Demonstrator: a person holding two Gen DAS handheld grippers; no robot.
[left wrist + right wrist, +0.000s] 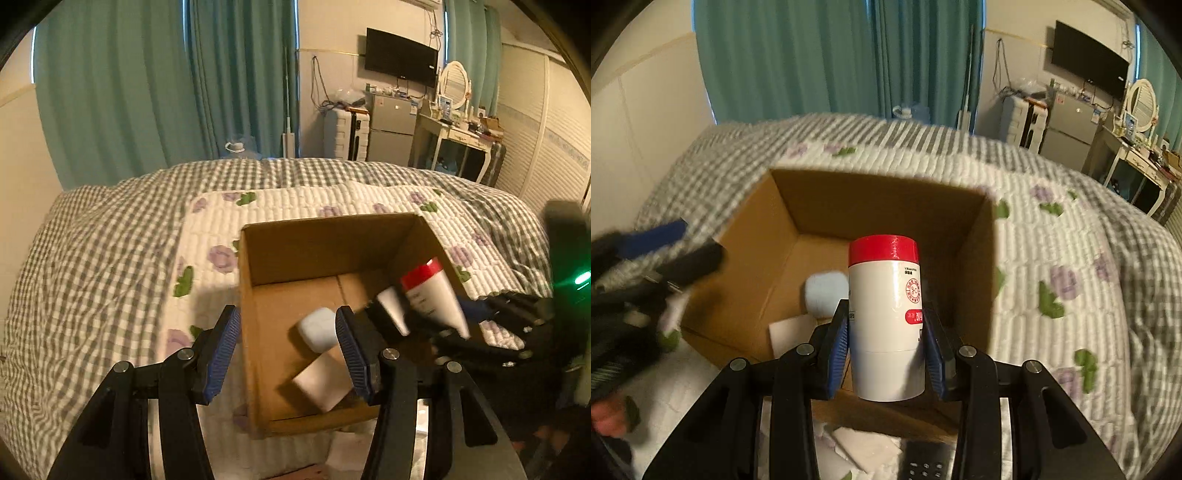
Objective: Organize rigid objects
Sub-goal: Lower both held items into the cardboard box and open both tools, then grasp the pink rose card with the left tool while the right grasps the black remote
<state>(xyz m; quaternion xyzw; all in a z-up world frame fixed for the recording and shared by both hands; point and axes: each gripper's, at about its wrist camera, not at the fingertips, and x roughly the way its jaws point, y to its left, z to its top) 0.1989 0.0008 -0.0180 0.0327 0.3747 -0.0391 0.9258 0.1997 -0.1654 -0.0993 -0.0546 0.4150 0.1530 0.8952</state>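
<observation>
An open cardboard box (295,243) sits on the bed; it also shows in the right wrist view (879,199). Inside lie a pale blue case (318,328) and a white flat box (322,380), both seen in the right wrist view too, the case (825,291) and the flat box (792,332). My right gripper (886,332) is shut on a white bottle with a red cap (884,314) and holds it over the box's near right side. The bottle (432,295) shows blurred in the left wrist view, with the right gripper (472,317) behind it. My left gripper (286,350) is open and empty above the box's near left wall.
The box rests on a white quilted mat with purple flowers (295,199) over a grey checked bedspread (92,258). A dark remote (923,465) and white packets (864,450) lie in front of the box. Teal curtains, a fridge and a dressing table stand behind the bed.
</observation>
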